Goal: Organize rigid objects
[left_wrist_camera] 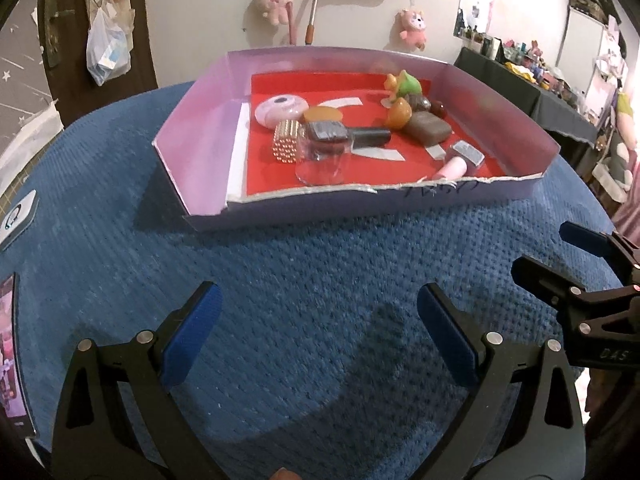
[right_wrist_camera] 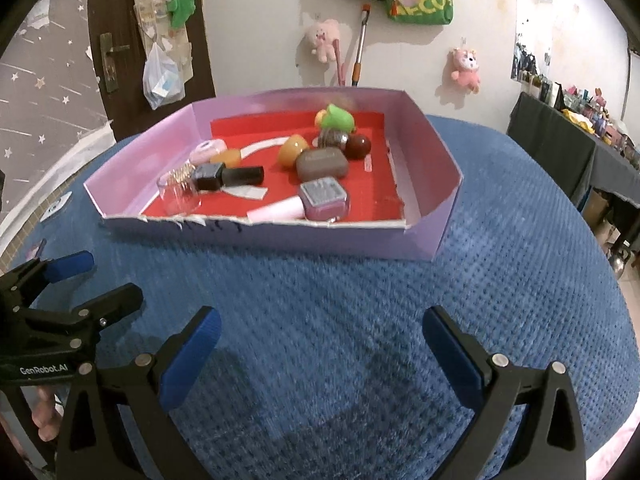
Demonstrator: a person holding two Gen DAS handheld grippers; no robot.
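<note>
A lilac cardboard tray (left_wrist_camera: 200, 120) (right_wrist_camera: 436, 148) with a red floor sits on the blue textured cloth (left_wrist_camera: 320, 272) (right_wrist_camera: 360, 300). Several small items lie inside: a clear glass jar (left_wrist_camera: 322, 162) (right_wrist_camera: 178, 196), a black-capped bottle (left_wrist_camera: 344, 134) (right_wrist_camera: 228, 176), a pink-capped bottle (left_wrist_camera: 460, 158) (right_wrist_camera: 312, 202), a brown soap-like block (left_wrist_camera: 426, 127) (right_wrist_camera: 322, 163), a gold bead cube (left_wrist_camera: 286, 140), a pink round case (left_wrist_camera: 280, 110) and a green toy (left_wrist_camera: 406, 86) (right_wrist_camera: 336, 120). My left gripper (left_wrist_camera: 320, 332) and my right gripper (right_wrist_camera: 320, 350) both stand open and empty over the cloth, well short of the tray.
A white device (left_wrist_camera: 16, 218) and a phone (left_wrist_camera: 12, 348) lie at the cloth's left edge. Plush toys (right_wrist_camera: 324, 40) and a plastic bag (right_wrist_camera: 162, 76) hang on the wall and door behind. A cluttered dark table (right_wrist_camera: 560, 136) stands at the right.
</note>
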